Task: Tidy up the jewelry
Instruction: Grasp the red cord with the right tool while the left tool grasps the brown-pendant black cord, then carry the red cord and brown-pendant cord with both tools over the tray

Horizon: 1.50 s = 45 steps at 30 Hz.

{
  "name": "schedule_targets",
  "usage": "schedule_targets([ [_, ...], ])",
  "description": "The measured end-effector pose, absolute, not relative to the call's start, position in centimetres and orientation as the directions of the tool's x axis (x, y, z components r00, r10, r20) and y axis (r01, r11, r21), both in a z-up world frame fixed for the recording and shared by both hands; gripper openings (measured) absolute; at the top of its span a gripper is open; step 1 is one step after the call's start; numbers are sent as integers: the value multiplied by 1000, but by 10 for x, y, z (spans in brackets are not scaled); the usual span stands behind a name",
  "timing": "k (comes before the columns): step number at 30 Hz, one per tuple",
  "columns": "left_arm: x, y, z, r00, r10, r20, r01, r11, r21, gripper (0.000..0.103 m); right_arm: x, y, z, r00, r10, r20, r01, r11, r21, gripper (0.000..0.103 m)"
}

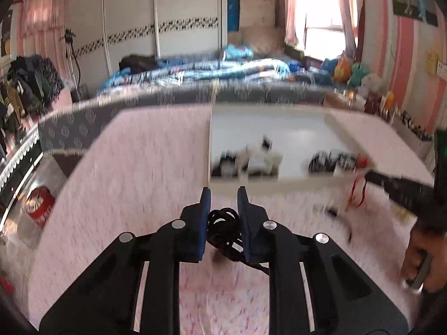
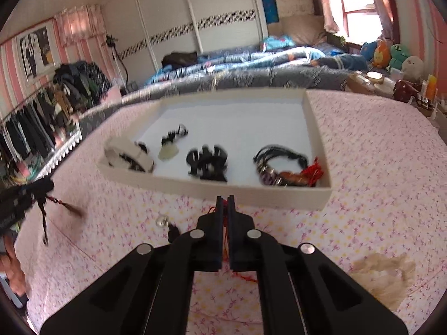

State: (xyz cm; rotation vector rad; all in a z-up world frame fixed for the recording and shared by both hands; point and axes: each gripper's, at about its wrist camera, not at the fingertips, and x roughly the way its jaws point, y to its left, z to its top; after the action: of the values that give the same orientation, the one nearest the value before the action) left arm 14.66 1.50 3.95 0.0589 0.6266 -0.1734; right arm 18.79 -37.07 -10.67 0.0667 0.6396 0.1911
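Lying across the middle of both views, the white tray (image 2: 318, 198) is the place where both held pieces have to go, and it sits just ahead of each claw, on the pink flowered bedcover (image 2: 377, 167). Its long axis runs from left to right in the right wrist view, with the near wall facing the claws. I judge the right gripper (image 2: 225, 199) is the nearer one, because its tips stand almost at that near wall, while the left gripper (image 1: 223, 192) is a little further back and more to the left corner of the tray.

Behind the tray, in the upper part of the frames, there is a bed with blue and grey quilts (image 2: 279, 64), white wardrobe doors and a bright window.

Inside the tray 4 groups of jewelry are lying in a row; the pictures are blurred.

The left gripper is narrowed on a black braided cord (image 1: 223, 223), which is bunched between the blue pads and hangs below. The right gripper is fully closed on a thin red string (image 2: 225, 237), seen in the slit.

A small clear bead (image 2: 162, 220) is lying on the cover, left of the right claw.
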Motion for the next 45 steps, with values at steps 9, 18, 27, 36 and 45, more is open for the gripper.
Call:
schedule_targets([
  [9, 183, -27, 80, 846, -221, -486, 248, 969, -8, 18, 183, -400, -83, 841, 221, -494, -133, 969, 208, 1],
  [18, 204, -52, 65, 840, -251, -480, 277, 961, -17, 18, 196, -388, -101, 805, 148, -575, -119, 989, 88, 42],
  [27, 219, -54, 61, 829, -263, -494, 280, 959, -41, 18, 219, -371, -123, 738, 107, -666, -136, 991, 9, 25],
  [36, 217, -55, 115, 864, -262, -429, 288, 958, -5, 18, 198, -382, -5, 879, 185, -440, -175, 982, 65, 4],
  [45, 241, -57, 136, 882, -236, -407, 247, 969, -26, 19, 241, -373, 29, 906, 151, -395, -159, 987, 13, 4],
])
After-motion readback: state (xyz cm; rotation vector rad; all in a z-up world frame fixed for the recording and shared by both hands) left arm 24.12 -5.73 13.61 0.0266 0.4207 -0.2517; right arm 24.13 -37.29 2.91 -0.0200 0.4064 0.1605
